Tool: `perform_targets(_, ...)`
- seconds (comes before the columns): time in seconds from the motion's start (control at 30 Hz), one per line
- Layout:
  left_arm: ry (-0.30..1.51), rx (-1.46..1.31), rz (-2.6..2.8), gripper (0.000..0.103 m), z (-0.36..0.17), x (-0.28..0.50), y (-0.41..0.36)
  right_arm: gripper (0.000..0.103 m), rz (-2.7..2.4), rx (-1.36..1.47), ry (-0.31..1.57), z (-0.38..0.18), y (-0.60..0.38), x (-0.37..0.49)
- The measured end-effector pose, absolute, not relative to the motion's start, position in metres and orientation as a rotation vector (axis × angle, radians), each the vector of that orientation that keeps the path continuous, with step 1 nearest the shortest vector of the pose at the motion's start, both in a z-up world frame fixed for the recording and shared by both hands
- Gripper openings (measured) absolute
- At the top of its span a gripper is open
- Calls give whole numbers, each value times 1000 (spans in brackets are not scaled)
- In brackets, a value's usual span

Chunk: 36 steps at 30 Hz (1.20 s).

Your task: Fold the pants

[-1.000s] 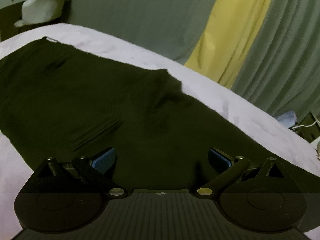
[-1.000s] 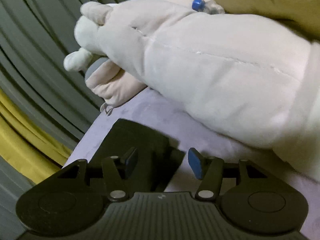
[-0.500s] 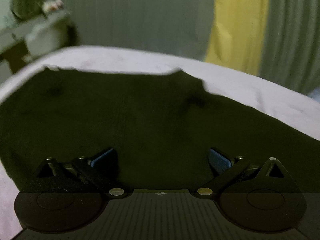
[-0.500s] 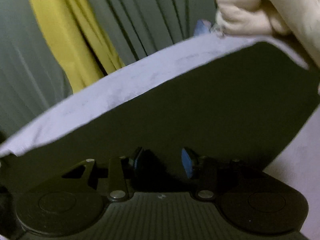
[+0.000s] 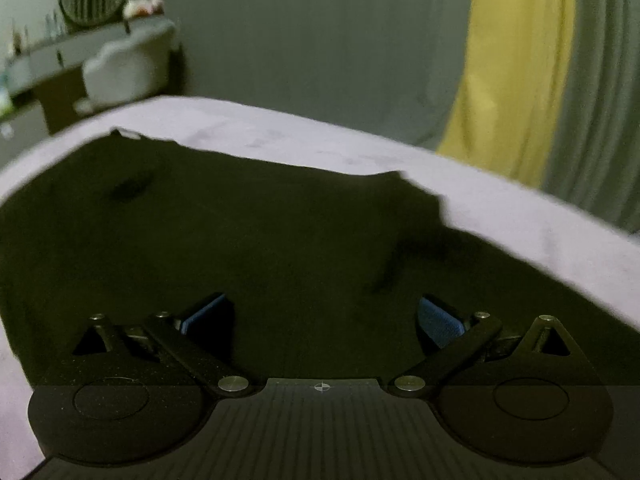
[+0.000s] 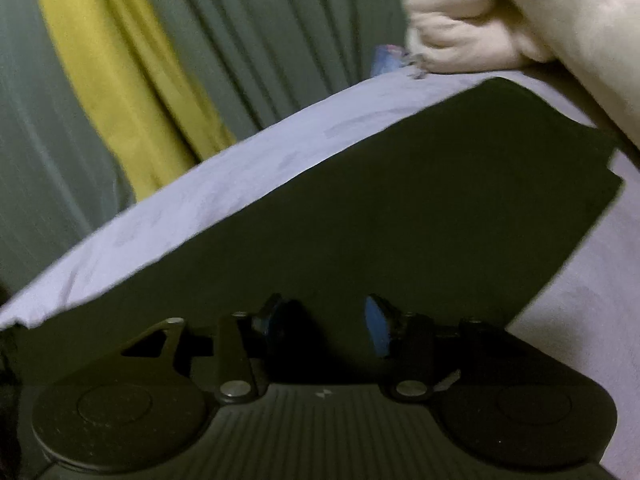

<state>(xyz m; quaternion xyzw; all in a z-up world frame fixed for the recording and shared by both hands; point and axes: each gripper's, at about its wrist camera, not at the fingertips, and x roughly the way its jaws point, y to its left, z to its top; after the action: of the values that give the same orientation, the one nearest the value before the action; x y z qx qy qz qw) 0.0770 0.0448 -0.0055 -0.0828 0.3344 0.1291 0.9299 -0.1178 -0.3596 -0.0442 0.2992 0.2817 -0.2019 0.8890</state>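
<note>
Across the bed [image 5: 280, 136], on its pale lilac sheet, I see the dark pants [image 5: 240, 240] spread flat; they fill the lower half of both wrist views. On my left unit, the left tongs [image 5: 322, 316] stand wide apart over the fabric, with nothing between the blue pads [image 5: 436, 320]. On my right unit, the right tongs [image 6: 324, 322] show a narrower gap, also with nothing visibly between them, above a straight-edged part of the pants [image 6: 400, 208] whose cut end lies toward the upper right. I see no containers in either view. Beyond the far edge of the bed hang grey-green curtains [image 6: 260, 40] with a yellow curtain panel [image 5: 516, 72] between them. A large cream plush toy [image 6: 520, 12] rests at the end of the bed, just beside the corner of the pants. A shelf [image 5: 80, 48] with a round slatted object and small items stands far left; that area is blurred.
</note>
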Motion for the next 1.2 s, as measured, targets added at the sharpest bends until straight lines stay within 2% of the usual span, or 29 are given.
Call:
perform_targets(0.13, 646, -230, 109, 103, 5, 49, 24, 56, -508, 841, 485, -47, -397, -153)
perform_targets(0.37, 738, -29, -46, 103, -8, 29, -35, 59, -666, 1133, 330, -66, -452, -214)
perform_targets(0.53, 772, 24, -40, 103, -17, 34, -42, 59, -663, 1248, 236, -82, -482, -230)
perform_targets(0.73, 760, -51, -63, 103, -16, 31, -32, 60, -623, 1223, 241, -86, -506, -212)
perform_targets(0.93, 772, -2, -36, 103, -22, 36, -36, 59, -627, 1116, 300, -79, -516, -188)
perform_targets(1.03, 768, 25, -32, 103, -23, 35, -39, 49, -640, 1084, 318, -78, -516, -186)
perform_targets(1.1, 768, 19, -34, 103, -23, 33, -38, 38, -643, 1066, 326, -78, -517, -187)
perform_targets(1.2, 770, 16, -37, 103, -23, 34, -37, 33, -629, 1079, 321, -82, -520, -192)
